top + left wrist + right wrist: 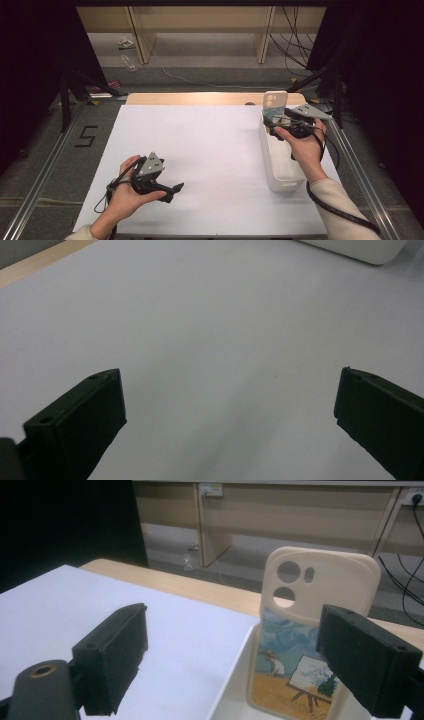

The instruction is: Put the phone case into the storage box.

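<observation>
Now the phone case [315, 630] stands upright in the white bin [280, 170], at two o'clock on the table. The right gripper [276, 124] waits beside it, jaws wide, holding nothing. Next, I think, it must close on the case; the left gripper [172, 191] rests wide open at seven o'clock.

Phone case [275, 103] upright in white bin [280, 170], right gripper [280, 125] beside

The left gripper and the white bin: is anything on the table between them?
No, nothing. In the high view, just bare white table lies between the left gripper and the white bin.
</observation>
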`<state>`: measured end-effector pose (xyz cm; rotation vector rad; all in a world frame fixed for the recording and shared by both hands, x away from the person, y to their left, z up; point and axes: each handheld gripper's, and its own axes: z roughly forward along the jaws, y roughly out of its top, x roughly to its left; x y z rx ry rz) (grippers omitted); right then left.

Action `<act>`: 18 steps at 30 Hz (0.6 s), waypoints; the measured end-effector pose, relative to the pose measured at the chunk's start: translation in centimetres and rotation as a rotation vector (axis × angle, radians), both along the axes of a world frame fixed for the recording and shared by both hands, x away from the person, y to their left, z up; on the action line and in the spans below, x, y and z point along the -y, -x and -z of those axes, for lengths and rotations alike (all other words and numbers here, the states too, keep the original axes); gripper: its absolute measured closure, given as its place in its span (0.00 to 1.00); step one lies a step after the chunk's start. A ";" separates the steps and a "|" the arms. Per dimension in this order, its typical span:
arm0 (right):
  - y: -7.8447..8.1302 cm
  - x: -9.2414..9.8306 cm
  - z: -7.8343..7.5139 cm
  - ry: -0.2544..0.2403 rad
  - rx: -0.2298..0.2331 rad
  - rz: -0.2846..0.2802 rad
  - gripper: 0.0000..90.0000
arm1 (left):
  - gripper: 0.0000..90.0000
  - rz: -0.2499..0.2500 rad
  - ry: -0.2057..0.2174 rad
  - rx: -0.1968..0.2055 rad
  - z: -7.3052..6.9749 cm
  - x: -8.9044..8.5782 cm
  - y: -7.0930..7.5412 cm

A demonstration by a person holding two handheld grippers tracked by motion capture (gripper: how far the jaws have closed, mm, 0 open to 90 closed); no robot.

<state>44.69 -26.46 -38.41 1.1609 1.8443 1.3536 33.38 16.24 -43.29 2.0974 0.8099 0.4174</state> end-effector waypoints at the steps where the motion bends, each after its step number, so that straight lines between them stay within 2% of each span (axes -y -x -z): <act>1: 0.1 0.0 0.0 0.006 -0.004 -0.009 0.16 | 0.00 0.000 -0.002 0.000 0.0 0.0 0.0; 18: 2.1 0.3 0.2 0.004 -0.017 -0.071 0.17 | 0.00 -0.006 0.005 0.002 -0.1 -0.1 -0.1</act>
